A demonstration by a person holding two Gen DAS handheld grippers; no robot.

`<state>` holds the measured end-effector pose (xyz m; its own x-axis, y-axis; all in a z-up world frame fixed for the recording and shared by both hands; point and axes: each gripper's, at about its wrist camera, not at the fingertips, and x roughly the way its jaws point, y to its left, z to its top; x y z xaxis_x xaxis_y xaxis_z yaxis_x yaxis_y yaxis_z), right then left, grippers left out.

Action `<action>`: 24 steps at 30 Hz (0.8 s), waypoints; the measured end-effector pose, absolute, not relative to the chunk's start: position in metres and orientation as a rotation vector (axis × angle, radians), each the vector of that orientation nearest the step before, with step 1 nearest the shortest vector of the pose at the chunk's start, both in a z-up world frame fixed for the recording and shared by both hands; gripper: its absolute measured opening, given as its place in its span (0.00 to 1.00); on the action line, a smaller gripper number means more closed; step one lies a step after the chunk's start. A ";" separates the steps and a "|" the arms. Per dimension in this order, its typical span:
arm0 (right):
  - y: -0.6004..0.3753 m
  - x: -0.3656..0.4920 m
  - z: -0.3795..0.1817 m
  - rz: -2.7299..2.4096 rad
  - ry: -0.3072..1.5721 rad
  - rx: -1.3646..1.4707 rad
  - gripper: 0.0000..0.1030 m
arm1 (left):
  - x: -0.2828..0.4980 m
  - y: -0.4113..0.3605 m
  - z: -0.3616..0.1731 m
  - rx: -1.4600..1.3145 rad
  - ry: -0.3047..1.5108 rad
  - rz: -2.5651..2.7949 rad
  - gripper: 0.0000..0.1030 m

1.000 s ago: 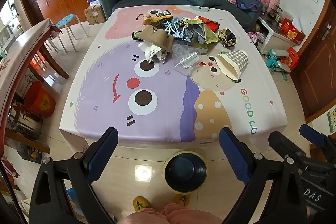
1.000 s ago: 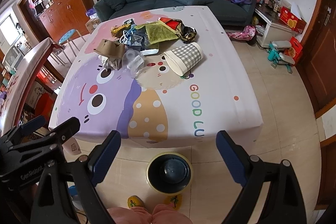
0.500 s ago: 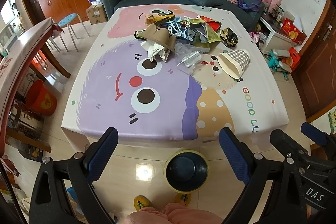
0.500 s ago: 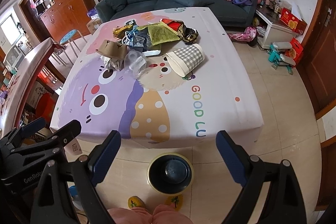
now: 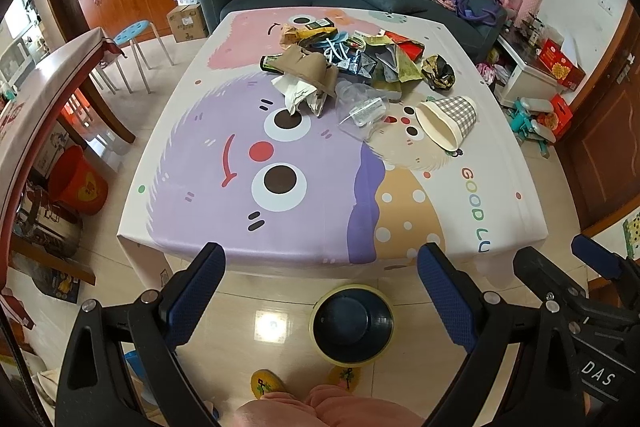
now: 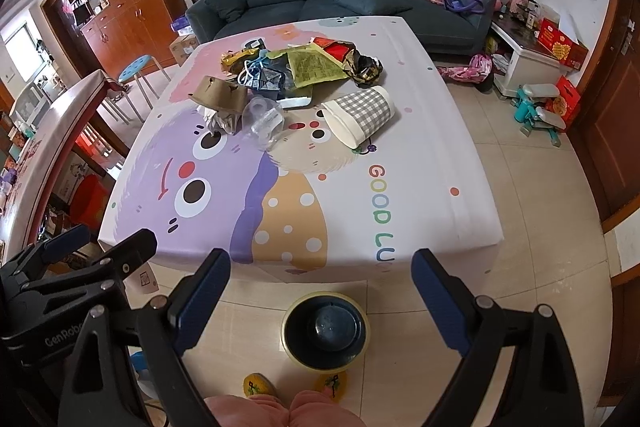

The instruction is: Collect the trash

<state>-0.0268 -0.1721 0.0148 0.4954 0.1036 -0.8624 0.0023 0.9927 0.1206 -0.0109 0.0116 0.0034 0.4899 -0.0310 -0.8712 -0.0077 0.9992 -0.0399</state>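
Both grippers empty, spread wide, trash untouched.

Left gripper (image 5: 322, 269) and right gripper (image 6: 320, 275) hover low in frame above the floor bin (image 6: 325, 331); the trash pile (image 5: 352, 67) sits upper centre on the table (image 5: 200, 227), probably bin staged close for drops.

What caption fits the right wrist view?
Open right gripper faces trash pile on table; bin below.
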 end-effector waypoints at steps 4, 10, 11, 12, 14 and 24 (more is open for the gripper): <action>-0.171 -0.027 0.016 0.067 1.048 0.109 0.90 | -0.011 0.012 0.004 -0.040 1.055 -0.014 0.92; -0.171 -0.028 0.020 0.081 1.044 0.108 0.90 | -0.012 0.013 0.011 -0.051 1.034 -0.010 0.92; -0.171 -0.028 0.020 0.084 1.042 0.108 0.90 | -0.012 0.014 0.011 -0.055 1.034 -0.011 0.92; -0.171 -0.028 0.021 0.086 1.041 0.109 0.90 | -0.012 0.014 0.012 -0.057 1.034 -0.011 0.92; -0.170 -0.027 0.022 0.093 1.039 0.109 0.90 | -0.011 0.015 0.014 -0.055 1.035 -0.010 0.92; -0.165 -0.014 0.021 0.096 1.043 0.118 0.84 | -0.001 0.027 0.021 -0.048 1.012 0.011 0.92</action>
<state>-0.0142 -0.1654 0.0214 0.5002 0.1348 -0.8554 -0.0231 0.9895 0.1424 -0.0008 0.0271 0.0211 0.5304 -0.0128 -0.8477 -0.0318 0.9989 -0.0351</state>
